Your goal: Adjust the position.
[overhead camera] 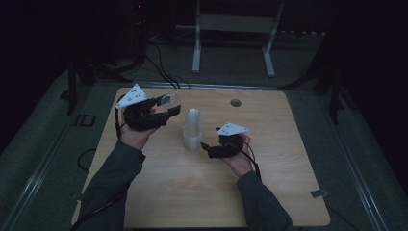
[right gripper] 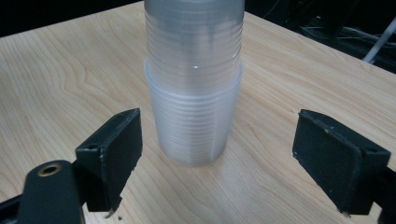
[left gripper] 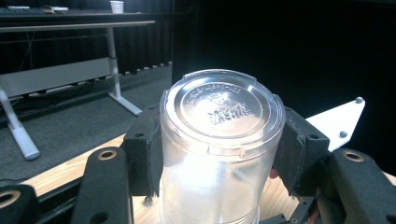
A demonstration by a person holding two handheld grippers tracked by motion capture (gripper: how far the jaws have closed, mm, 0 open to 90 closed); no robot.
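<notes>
The stack of cups [overhead camera: 192,131] stood mid-table as the one obstacle, between the left gripper [overhead camera: 166,107] and the right gripper [overhead camera: 206,148]. Bare wooden table [overhead camera: 288,159] lay wide around it, with open room toward the near edge and both sides.

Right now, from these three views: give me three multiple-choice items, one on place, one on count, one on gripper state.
1. Where does the cup stack stand?
A. on the table, between the two grippers
B. on the floor
C. at the table's far right corner

2. How many cups does the left gripper hold?
A. none
B. one
C. three

3. How do the right gripper jaws stand?
A. clamped on the stack
B. shut and empty
C. open, apart from the stack

A: high view shows it mid-table. B: a single clear cup sits between its jaws. C: gaps show beside both jaws.
</notes>
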